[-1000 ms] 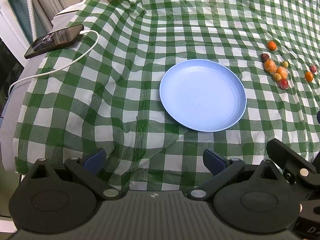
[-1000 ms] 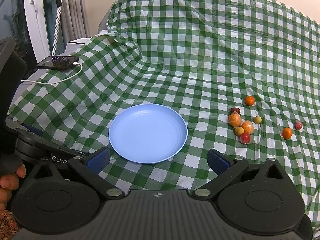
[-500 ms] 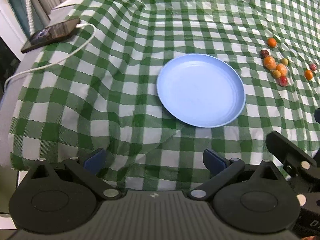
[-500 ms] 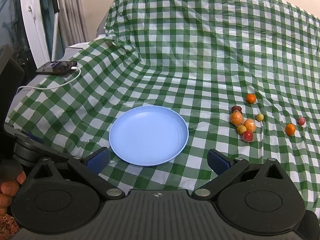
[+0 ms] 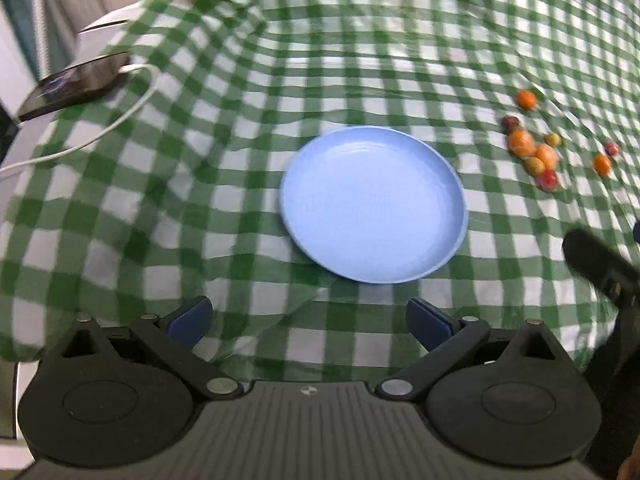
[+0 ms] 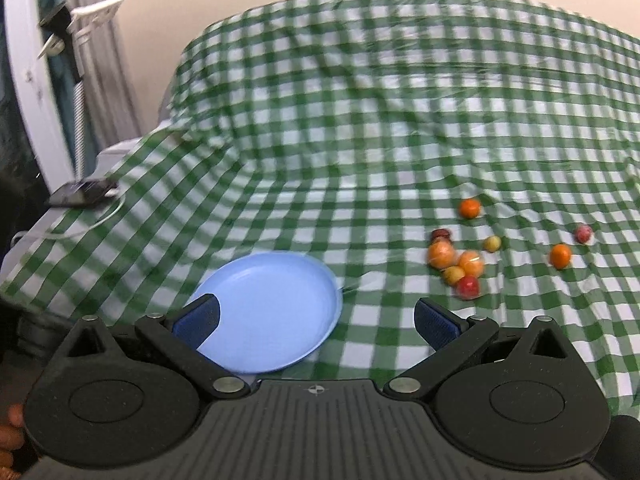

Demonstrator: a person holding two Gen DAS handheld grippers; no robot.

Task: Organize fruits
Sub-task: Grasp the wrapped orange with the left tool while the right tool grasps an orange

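An empty light-blue plate (image 5: pixel 372 204) (image 6: pixel 268 308) lies on the green checked cloth. Several small fruits, orange, yellow and red, lie in a cluster (image 5: pixel 534 152) (image 6: pixel 456 260) to its right, with a few strays such as an orange one (image 6: pixel 560 256) and a red one (image 6: pixel 583 234) farther right. My left gripper (image 5: pixel 308 320) is open and empty, just short of the plate's near edge. My right gripper (image 6: pixel 316 324) is open and empty; its left fingertip (image 6: pixel 198 318) overlaps the plate in view, and the fruit cluster is ahead to the right.
A black phone (image 5: pixel 76 82) (image 6: pixel 80 198) on a white charging cable (image 5: pixel 112 128) lies at the far left edge of the cloth. The cloth rises in folds at the back (image 6: pixel 400 60). Part of the right gripper's body (image 5: pixel 600 268) shows at the left view's right edge.
Both views are now motion-blurred. The right gripper has moved forward and to the right toward the fruits; the plate has slid to lower left in its view. The left gripper has shifted slightly nearer.
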